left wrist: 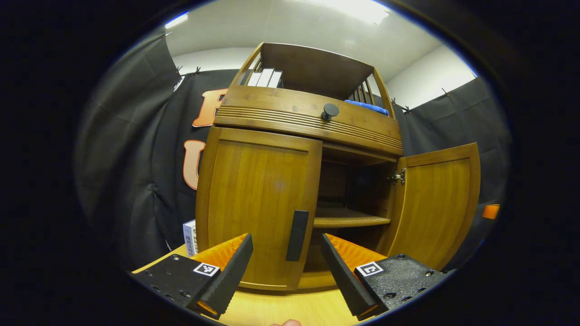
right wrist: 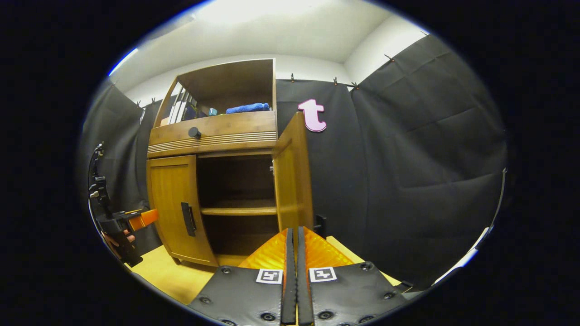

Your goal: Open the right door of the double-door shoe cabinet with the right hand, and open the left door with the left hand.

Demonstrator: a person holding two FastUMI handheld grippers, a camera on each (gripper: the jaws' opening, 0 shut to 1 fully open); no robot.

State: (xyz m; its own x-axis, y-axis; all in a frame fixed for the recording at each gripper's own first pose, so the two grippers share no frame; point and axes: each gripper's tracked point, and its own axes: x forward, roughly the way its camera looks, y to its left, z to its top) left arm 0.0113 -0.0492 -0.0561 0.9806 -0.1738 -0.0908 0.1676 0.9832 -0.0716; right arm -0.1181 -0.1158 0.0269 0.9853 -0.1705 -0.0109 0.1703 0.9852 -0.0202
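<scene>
The wooden shoe cabinet [left wrist: 290,113] stands close ahead. Its left door [left wrist: 258,203] is closed, with a black vertical handle [left wrist: 297,235] at its inner edge. My left gripper [left wrist: 287,271] is open, its fingers either side of that handle and a little short of it. The right door [left wrist: 435,203] is swung wide open, baring the inner shelf [left wrist: 351,221]. In the right gripper view the right door [right wrist: 292,181] stands edge-on just beyond my right gripper [right wrist: 293,232], which is shut with nothing between its fingers. The left gripper [right wrist: 136,219] shows far left, near the closed left door [right wrist: 174,208].
A drawer with a round black knob [left wrist: 330,110] sits above the doors. The top shelf holds books [left wrist: 265,78] and a blue cloth [left wrist: 369,107]. A white box [left wrist: 190,237] stands left of the cabinet on the yellow wooden floor [left wrist: 281,308]. Black cloth walls surround the booth.
</scene>
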